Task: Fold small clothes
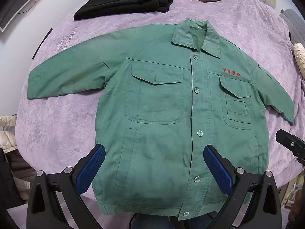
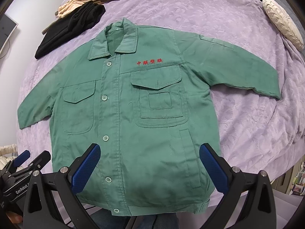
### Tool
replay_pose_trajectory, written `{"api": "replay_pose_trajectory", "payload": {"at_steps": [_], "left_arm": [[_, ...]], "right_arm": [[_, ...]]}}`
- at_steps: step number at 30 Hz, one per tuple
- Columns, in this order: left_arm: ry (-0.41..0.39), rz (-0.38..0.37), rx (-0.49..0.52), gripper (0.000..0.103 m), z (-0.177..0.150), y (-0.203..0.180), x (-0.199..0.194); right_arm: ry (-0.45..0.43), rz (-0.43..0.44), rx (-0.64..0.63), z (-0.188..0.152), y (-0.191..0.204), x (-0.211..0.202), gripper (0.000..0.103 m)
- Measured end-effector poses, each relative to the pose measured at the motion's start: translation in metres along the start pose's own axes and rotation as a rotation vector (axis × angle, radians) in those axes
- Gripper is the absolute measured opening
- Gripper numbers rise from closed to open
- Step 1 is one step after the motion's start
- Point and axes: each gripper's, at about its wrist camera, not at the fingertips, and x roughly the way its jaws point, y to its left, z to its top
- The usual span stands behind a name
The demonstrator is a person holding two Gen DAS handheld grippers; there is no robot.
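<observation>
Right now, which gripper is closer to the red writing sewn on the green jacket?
Right, probably. The red embroidered writing lies straight ahead of the right gripper. From the left gripper, the writing sits off to its right, across the green button-up jacket.

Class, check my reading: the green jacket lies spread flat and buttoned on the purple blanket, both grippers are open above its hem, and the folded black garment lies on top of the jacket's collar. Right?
One error: the black garment lies apart from the green jacket, beyond its collar, on the purple blanket, as the right wrist view shows. The rest holds.
</observation>
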Motion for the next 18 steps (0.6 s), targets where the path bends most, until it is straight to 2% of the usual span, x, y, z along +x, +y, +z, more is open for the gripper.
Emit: {"api": "replay_pose_trajectory", "payload": {"at_steps": [10,18], "left_arm": [[0.005,-0.019,-0.015,0.103,0.001,0.01,0.005],[0.022,-0.068,-0.071,0.103,0.001,0.039,0.023]], "right_arm": [[-0.003,0.001,-0.012,-0.002,0.009,0.005,0.103],[0.005,0.016,-0.016,-0.007,0.026,0.02,0.103]]}}
